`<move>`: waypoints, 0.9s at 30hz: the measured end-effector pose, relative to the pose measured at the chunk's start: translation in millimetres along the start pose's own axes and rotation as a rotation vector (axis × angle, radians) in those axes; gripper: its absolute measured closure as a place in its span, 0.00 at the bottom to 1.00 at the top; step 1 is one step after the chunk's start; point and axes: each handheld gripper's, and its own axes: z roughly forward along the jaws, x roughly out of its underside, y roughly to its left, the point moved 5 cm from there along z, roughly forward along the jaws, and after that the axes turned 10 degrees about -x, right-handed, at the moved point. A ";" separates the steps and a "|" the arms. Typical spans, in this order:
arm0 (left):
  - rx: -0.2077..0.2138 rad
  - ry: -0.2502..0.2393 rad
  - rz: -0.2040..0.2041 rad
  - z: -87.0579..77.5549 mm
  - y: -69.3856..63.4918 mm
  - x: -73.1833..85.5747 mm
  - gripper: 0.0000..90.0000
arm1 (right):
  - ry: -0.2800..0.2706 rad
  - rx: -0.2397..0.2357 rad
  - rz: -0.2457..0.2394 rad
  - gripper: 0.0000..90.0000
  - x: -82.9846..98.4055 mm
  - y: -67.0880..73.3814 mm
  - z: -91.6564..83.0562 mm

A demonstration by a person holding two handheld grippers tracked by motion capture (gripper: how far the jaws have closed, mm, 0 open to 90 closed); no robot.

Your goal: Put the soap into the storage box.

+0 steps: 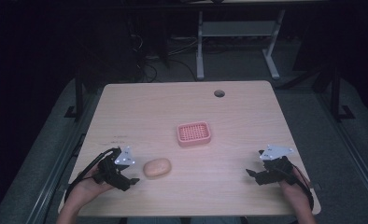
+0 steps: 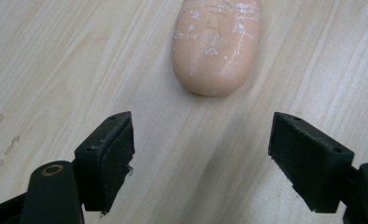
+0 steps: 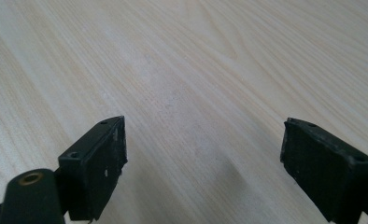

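While the right gripper (image 1: 253,173) idles open near the table's (image 1: 247,107) right edge, the left gripper (image 1: 134,180), jaws wide, lines up on the soap (image 1: 157,167), the dish (image 1: 194,133) waiting mid-table.

A light wooden rectangular table (image 1: 247,112) with rounded corners stands on a grey carpeted floor (image 1: 308,107). A round dark cable hole (image 1: 219,93) sits near the table's far edge. Beyond the table, a white metal desk frame (image 1: 238,32) rests on two splayed feet, with black cables (image 1: 145,60) coiled on the floor left of it. The room behind the table is dark.
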 end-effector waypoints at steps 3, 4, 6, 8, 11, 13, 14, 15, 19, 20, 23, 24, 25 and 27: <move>0.004 0.007 0.008 1.1 -0.3 -2.5 0.24 | -0.001 0.002 -0.003 0.15 -0.2 -0.2 -0.3; 0.006 0.009 0.012 1.5 -0.2 -3.8 0.24 | -0.002 0.002 -0.002 0.16 -0.2 -0.1 -0.3; 0.009 0.010 0.016 1.8 -0.4 -5.7 0.24 | -0.001 0.003 -0.004 0.16 0.0 -0.5 -0.5; 0.011 0.011 0.020 2.3 -0.6 -8.3 0.24 | -0.001 0.002 -0.004 0.15 0.0 -0.6 -0.4; 0.017 0.016 0.030 2.9 -1.1 -11.5 0.24 | -0.002 0.000 -0.003 0.15 -0.3 0.1 -0.1; 0.018 0.020 0.036 3.6 -1.3 -13.6 0.24 | 0.000 -0.002 -0.004 0.15 -0.4 0.2 0.2; 0.018 0.020 0.039 3.8 -1.5 -14.6 0.24 | 0.000 -0.003 -0.004 0.16 -0.4 0.2 0.3; 0.021 0.021 0.042 3.9 -1.6 -15.5 0.24 | -0.001 -0.004 -0.004 0.15 -0.5 0.2 0.4; 0.025 0.021 0.052 5.1 -2.8 -19.6 0.24 | -0.002 -0.005 -0.006 0.16 -0.8 0.6 0.4; 0.024 0.020 0.052 5.8 -3.3 -20.5 0.24 | -0.001 -0.005 -0.007 0.16 -0.7 0.5 0.5; 0.029 0.022 0.056 7.4 -4.3 -22.5 0.24 | -0.001 -0.006 -0.007 0.16 -0.8 0.3 0.5; 0.033 0.027 0.062 9.0 -4.7 -24.6 0.24 | -0.001 -0.006 -0.008 0.16 -0.8 0.2 0.4; 0.035 0.029 0.066 9.4 -4.7 -25.2 0.24 | -0.001 -0.006 -0.008 0.16 -0.8 0.3 0.5; 0.035 0.029 0.070 10.7 -5.0 -27.1 0.24 | -0.001 -0.007 -0.008 0.16 -0.7 0.3 0.6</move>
